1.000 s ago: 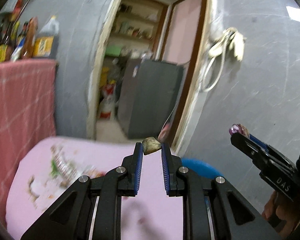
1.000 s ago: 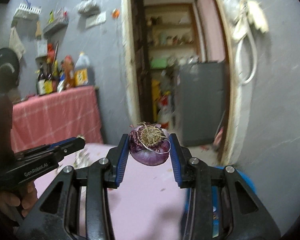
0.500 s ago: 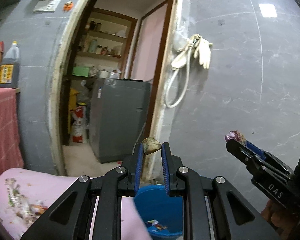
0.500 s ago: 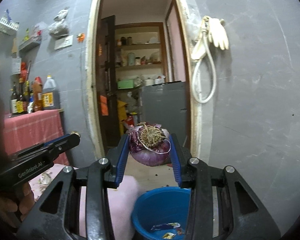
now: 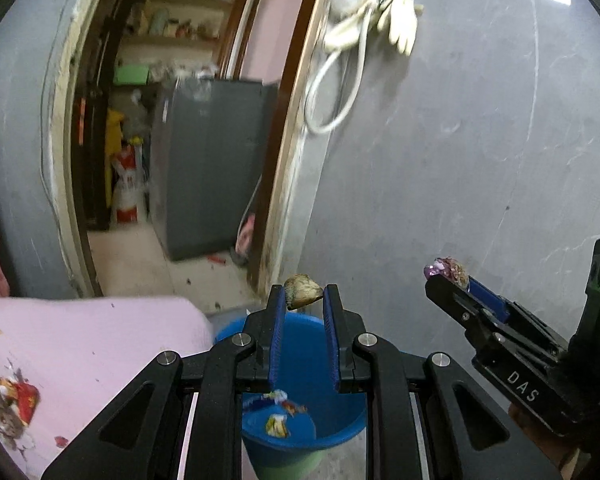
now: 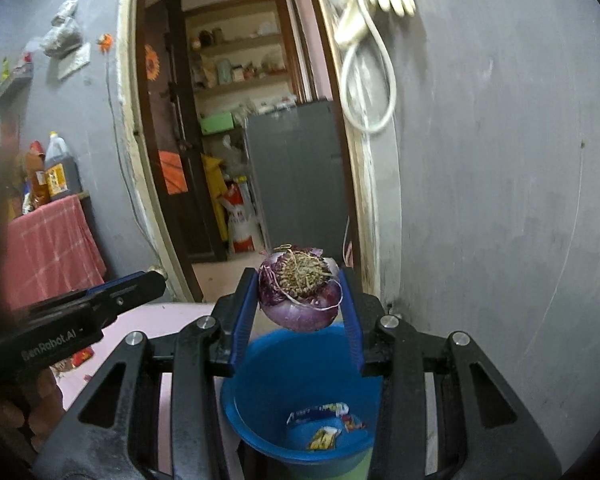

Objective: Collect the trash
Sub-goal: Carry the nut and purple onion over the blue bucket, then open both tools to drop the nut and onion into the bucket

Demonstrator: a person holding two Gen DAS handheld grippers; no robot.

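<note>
Change: a second ago you saw the pink table in front of both grippers; now the blue bucket (image 6: 300, 392) is under them. The table (image 5: 100, 340) is now left of the bucket.
Meaning: I judge the carry is almost done; what remains is to let go over the bucket.
Left gripper (image 5: 303, 300): clamped on a small brown scrap (image 5: 302, 295), held at the tips, above the far rim of the bucket.
Right gripper (image 6: 300, 292): clamped on an onion piece (image 6: 299, 294), above the far rim of the bucket.
Onion look: purple skin, dry roots on top, cut side rounded below.
Bucket: upright, beside the table, with some wrappers (image 6: 326, 426) at the bottom.
Table: still has trash (image 5: 12, 400) on it, well left of the bucket.
</note>
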